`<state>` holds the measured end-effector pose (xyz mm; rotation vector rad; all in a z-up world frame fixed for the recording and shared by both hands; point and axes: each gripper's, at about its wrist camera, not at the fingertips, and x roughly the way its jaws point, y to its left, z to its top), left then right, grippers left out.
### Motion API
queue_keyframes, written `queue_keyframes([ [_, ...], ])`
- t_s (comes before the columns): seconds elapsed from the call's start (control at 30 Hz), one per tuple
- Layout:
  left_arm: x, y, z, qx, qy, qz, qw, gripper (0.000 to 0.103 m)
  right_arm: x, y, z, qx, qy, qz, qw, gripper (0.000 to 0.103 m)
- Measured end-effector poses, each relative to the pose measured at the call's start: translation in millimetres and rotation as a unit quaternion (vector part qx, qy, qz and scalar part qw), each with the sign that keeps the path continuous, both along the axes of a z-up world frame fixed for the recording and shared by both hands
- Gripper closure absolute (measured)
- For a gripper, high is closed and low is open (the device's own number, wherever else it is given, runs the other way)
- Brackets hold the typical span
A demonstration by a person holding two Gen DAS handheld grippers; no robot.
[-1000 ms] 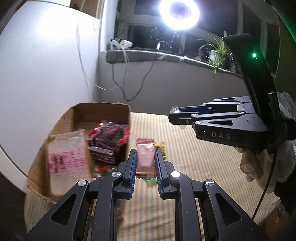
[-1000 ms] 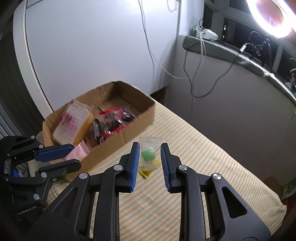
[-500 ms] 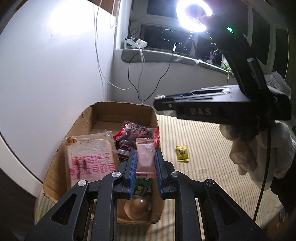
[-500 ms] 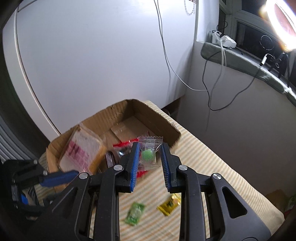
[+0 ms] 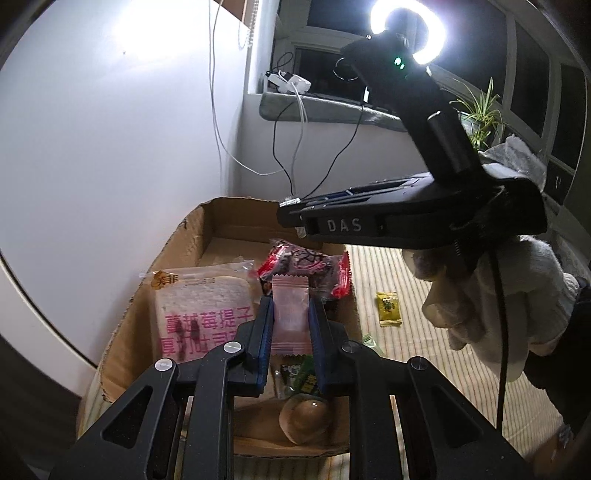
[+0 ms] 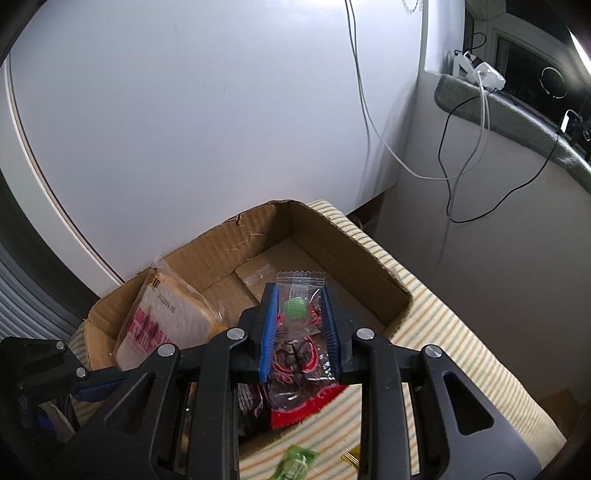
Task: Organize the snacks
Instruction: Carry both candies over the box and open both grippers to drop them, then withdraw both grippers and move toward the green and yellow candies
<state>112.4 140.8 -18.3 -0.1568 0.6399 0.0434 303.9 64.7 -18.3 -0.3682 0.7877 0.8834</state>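
A cardboard box (image 5: 218, 229) (image 6: 332, 236) sits on a striped cloth. It holds a bread pack (image 5: 201, 314) (image 6: 162, 321), a red-and-black snack bag (image 5: 306, 266) (image 6: 295, 373), a green packet (image 5: 304, 380) and a round bun (image 5: 304, 419). My left gripper (image 5: 290, 314) is shut on a pink sachet (image 5: 290, 317), held above the box's near end. My right gripper (image 6: 300, 314) is shut on a clear packet with a green candy (image 6: 295, 306), above the box; it shows side-on in the left wrist view (image 5: 295, 218).
A yellow candy packet (image 5: 388, 308) and a green one (image 6: 295, 461) lie on the striped cloth (image 6: 443, 332) right of the box. A white wall stands behind the box. Cables hang from a window ledge (image 5: 325, 107). A ring light (image 5: 406, 33) glares above.
Both grippers have moved left from over the cloth to over the box, each keeping its packet. The loose candies are now behind and to the right.
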Motion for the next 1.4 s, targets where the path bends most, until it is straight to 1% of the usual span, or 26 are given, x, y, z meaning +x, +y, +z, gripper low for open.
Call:
queue_keyframes([
  [0.23,0,4,-1,-0.002,0.001,0.003,1.0,0.085,-1,7,-6,-0.002,0.012,0.007,1.0,0.079],
  [0.53,-4,1,-1,0.002,0.0,0.006,1.0,0.084,-4,7,-3,-0.001,0.004,0.006,1.0,0.077],
  [0.57,-4,2,-1,0.002,0.0,0.007,1.0,0.083,-5,7,-3,0.0,0.005,0.007,1.0,0.069],
  [0.6,-4,2,-1,0.002,0.001,0.008,1.0,0.081,-6,6,-3,0.001,0.004,0.007,1.0,0.054],
  [0.67,-4,1,0,0.004,0.001,0.01,0.9999,0.069,-9,4,0,0.005,-0.006,0.006,1.0,0.038],
  [0.73,-5,1,0,0.005,-0.001,0.014,0.9999,0.064,-11,3,2,0.007,-0.012,0.007,1.0,0.034],
  [0.77,-6,1,1,0.005,-0.001,0.015,0.9999,0.061,-12,3,3,0.007,-0.013,0.005,1.0,0.031],
  [0.8,-6,1,1,0.005,-0.002,0.016,0.9999,0.058,-12,2,4,0.007,-0.015,0.003,1.0,0.025],
  [0.83,-7,1,2,0.005,-0.002,0.017,0.9998,0.055,-12,1,5,0.008,-0.017,0.002,1.0,0.022],
  [0.87,-8,0,2,0.005,-0.003,0.017,0.9998,0.054,-13,-2,7,0.01,-0.021,0.0,1.0,0.02],
  [1.17,-15,-8,7,0.007,-0.006,0.018,0.9998,0.054,-18,-21,15,0.014,-0.026,-0.01,1.0,0.019],
  [1.4,-22,-22,12,0.005,-0.012,0.011,0.9999,0.054,-18,-51,20,0.016,-0.028,-0.022,0.999,0.019],
])
